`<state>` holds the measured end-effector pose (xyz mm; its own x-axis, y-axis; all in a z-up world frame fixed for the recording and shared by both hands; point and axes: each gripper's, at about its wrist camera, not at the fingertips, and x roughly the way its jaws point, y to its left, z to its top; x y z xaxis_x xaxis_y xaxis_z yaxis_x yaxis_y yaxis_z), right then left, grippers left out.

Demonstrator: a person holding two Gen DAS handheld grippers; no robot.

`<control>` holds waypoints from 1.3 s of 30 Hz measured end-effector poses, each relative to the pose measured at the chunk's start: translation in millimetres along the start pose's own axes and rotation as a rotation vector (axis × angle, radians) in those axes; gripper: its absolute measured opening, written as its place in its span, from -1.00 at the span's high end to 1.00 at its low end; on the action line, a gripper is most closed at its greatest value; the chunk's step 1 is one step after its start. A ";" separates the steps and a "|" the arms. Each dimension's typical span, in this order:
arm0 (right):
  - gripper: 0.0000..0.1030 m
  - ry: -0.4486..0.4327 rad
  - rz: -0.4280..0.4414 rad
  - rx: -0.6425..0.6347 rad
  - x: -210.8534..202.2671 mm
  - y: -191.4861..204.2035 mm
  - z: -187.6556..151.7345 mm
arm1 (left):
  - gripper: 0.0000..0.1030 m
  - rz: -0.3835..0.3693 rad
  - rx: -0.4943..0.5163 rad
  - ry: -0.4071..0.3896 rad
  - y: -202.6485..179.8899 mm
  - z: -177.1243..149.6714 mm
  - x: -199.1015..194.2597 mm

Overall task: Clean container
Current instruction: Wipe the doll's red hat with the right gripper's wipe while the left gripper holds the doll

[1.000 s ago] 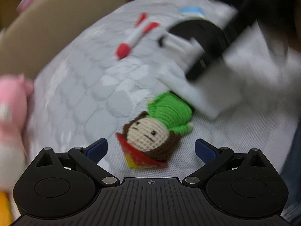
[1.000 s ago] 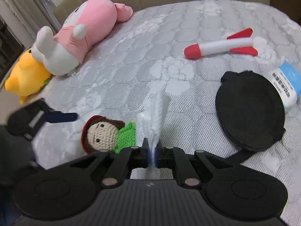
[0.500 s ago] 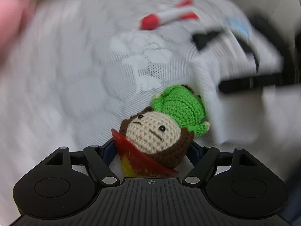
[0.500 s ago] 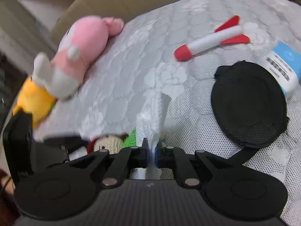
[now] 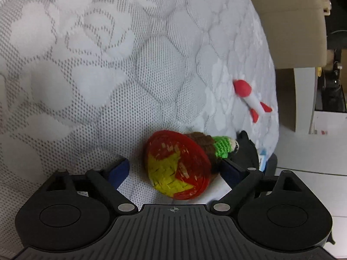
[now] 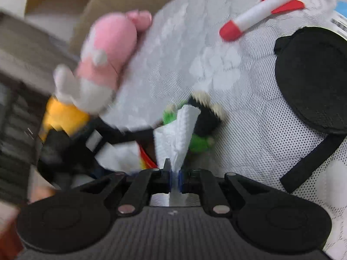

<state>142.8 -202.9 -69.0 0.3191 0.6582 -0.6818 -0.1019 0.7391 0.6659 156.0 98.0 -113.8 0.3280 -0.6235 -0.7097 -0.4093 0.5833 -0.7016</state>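
Left gripper (image 5: 175, 169) is standing wide around the crochet doll (image 5: 184, 162) on the bed (image 5: 86, 75); right gripper (image 6: 175, 178) is pinching a tissue (image 6: 177, 134). Risk: doll's rounded hat slipping as jaws close.

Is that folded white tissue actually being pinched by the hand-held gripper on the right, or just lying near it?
Touching. The right wrist view shows the white tissue clamped between the closed fingers of the right hand-held gripper, standing up out of them.

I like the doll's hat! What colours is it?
The hat is red with a yellow patch, clearest in the left wrist view.
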 end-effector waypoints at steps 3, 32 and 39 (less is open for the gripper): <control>0.86 0.012 -0.114 -0.026 9.1 -3.3 0.9 | -0.84 0.010 0.082 -0.030 -11.2 -2.2 -9.2; 0.86 -0.127 -0.248 -0.059 20.5 -20.1 53.1 | -0.42 0.623 1.282 -0.236 -93.1 -73.0 63.6; 0.86 -0.207 -0.217 0.038 -13.8 -33.7 55.3 | -0.41 0.076 0.460 0.030 -58.7 -17.0 36.9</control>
<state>193.9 -244.8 -65.2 0.5151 0.4398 -0.7357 0.0238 0.8507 0.5252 177.6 31.9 -97.7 0.2839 -0.5812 -0.7627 -0.0091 0.7937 -0.6082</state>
